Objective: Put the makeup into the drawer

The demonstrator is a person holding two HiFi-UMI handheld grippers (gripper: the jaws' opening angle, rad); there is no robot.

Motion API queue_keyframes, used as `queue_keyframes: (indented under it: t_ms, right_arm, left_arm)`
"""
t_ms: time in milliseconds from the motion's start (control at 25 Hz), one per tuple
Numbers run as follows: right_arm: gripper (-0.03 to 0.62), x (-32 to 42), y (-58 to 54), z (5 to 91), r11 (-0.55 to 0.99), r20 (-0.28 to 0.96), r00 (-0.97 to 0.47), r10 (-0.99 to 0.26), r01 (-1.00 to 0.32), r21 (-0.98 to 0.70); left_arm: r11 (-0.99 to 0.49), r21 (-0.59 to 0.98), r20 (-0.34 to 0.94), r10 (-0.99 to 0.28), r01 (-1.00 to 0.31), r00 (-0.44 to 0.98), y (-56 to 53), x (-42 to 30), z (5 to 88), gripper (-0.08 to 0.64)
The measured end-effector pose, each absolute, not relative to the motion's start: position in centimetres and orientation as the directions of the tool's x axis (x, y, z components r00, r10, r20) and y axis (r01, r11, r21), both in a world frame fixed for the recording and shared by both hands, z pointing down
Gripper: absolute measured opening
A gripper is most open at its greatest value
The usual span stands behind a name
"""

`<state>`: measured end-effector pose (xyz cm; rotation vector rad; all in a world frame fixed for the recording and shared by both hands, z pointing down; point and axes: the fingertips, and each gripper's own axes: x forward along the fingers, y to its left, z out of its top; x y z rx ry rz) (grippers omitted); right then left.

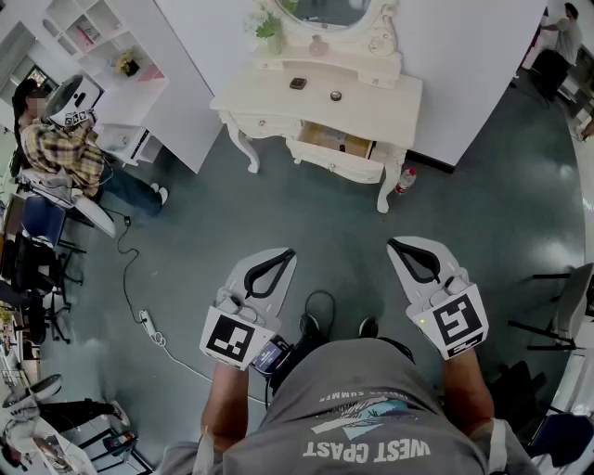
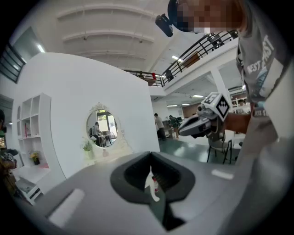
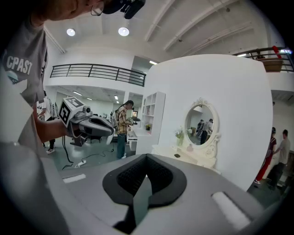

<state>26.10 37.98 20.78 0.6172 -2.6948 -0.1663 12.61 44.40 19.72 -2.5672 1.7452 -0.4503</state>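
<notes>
Although the makeup is small in the head view, two pieces can be counted on the top of the dressing table point(image 1: 371, 107): one dark squarish case point(image 1: 297, 83) and one round case point(image 1: 335, 95), near each other, behind the one open drawer point(image 1: 339, 162). Both look light, stiff and flat, with shells that are probably smooth and could slip. Each is best pinched across opposite edges, low against the tabletop. At the back of the table stand one mirror point(image 1: 329, 9), one potted plant point(image 1: 269, 28) and one pink bottle point(image 1: 318, 44). One capped bottle point(image 1: 405, 179) stands on the floor point(image 1: 306, 213) by a front leg. Well in front of the table, the left gripper point(image 1: 286, 255) and right gripper point(image 1: 397, 247) are both closed with nothing between the jaws.
</notes>
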Motion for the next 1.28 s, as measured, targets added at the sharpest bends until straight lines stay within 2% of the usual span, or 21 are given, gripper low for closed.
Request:
queue_keyframes:
  t_ms: [720,960,1280]
  right_arm:
    - [0.000,23.3,40.2,21.2,0.888,0.332,-0.823,-0.460,-0.427,0.172]
    - [0.002,21.7,40.2,21.2,0.866,0.301,-0.814,-0.497,-0.484,0.123]
    - [0.002,18.5,41.3,21.0,0.839,0.304,-0.784,-0.542,-0.526,0.140]
  left_arm:
    - [-0.407,-0.155,0.242,-0.899,-0.900,0.365,46.4,9.2,20.6,0.003]
    - [-0.422,-0.145,0.242,-0.892,-0.895,0.382,46.7,7.4,21.0,0.003]
    - [-0.443,-0.143,0.227,-0.885,-0.885,0.407,47.6,3.3,20.6,0.003]
